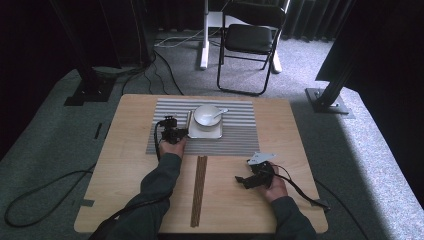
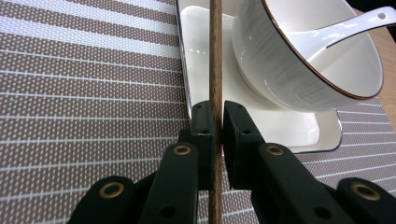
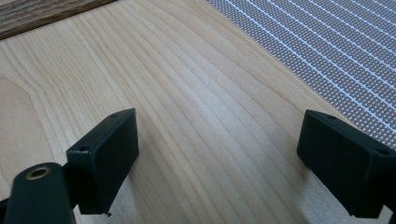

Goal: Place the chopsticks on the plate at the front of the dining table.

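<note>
My left gripper (image 2: 218,116) (image 1: 176,133) is shut on a thin brown wooden chopstick (image 2: 215,56). The stick runs forward along the left edge of a white square tray (image 2: 280,126) (image 1: 205,134). On the tray stands a white bowl (image 2: 299,60) (image 1: 206,115) with a white spoon (image 2: 336,30) (image 1: 220,112) in it. Tray and bowl rest on a striped brown placemat (image 2: 84,93) (image 1: 240,140). My right gripper (image 3: 219,154) (image 1: 245,180) lies low over the bare table (image 3: 187,93) near the front right, open, with nothing between its jaws.
A bundle of brown chopsticks (image 1: 199,190) (image 3: 37,14) lies lengthwise on the wooden table (image 1: 135,165) between the two forearms. Beyond the table's far edge stand a black folding chair (image 1: 250,40) and dark frame posts on grey carpet.
</note>
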`<state>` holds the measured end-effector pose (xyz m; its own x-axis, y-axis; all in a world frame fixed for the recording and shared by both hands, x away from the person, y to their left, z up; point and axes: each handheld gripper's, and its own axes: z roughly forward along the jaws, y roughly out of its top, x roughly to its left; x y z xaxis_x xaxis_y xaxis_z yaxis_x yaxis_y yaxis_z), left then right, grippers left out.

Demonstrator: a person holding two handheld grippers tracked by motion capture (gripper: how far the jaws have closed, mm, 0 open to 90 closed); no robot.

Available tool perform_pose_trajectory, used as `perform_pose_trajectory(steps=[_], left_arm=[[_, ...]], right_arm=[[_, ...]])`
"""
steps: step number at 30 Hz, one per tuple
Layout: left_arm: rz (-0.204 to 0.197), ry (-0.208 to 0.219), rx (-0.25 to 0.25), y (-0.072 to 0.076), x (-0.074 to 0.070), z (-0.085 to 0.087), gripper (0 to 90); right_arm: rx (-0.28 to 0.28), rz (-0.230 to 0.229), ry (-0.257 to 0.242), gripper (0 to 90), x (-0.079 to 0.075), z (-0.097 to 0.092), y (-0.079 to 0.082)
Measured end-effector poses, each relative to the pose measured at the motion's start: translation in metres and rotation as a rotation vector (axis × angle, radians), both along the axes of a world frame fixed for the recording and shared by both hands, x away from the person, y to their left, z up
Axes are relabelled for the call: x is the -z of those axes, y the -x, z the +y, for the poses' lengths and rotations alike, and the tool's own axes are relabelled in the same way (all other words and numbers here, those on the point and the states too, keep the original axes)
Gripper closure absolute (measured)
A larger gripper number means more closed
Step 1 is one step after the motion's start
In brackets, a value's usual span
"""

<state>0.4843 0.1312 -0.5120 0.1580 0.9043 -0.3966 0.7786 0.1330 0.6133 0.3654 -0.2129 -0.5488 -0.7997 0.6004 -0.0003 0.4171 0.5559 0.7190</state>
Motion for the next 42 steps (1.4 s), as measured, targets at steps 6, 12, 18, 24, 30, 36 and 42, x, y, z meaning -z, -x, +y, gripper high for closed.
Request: perform_pose_trajectory(steps=[6, 12, 18, 24, 30, 36, 42], left_arm=[[0.011, 0.01, -0.002, -0.006, 0.004, -0.002, 83.7], [0.017, 0.011, -0.005, -0.012, 0.006, -0.005, 83.6], [0.018, 0.022, -0.017, -0.016, 0.008, -0.005, 83.6], [0.01, 0.032, -0.027, -0.019, 0.004, -0.005, 83.7], [0.013, 0.059, -0.035, -0.024, 0.003, -0.006, 83.6], [0.022, 0.072, -0.037, -0.03, 0.007, -0.011, 83.6], [0.028, 0.08, -0.047, -0.034, 0.008, -0.014, 83.6]], right_arm=[[0.0, 0.0, 0.0, 12.0, 0.0, 0.0, 0.0], [0.0, -0.001, 0.0, 12.0, 0.0, 0.0, 0.0], [0.0, -0.001, 0.0, 12.0, 0.0, 0.0, 0.0], [0.0, 0.0, 0.0, 12.0, 0.0, 0.0, 0.0], [0.001, 0.0, 0.0, 12.0, 0.0, 0.0, 0.0], [0.0, 0.0, 0.0, 12.0, 0.0, 0.0, 0.0], [0.0, 0.0, 0.0, 12.0, 0.0, 0.0, 0.0]])
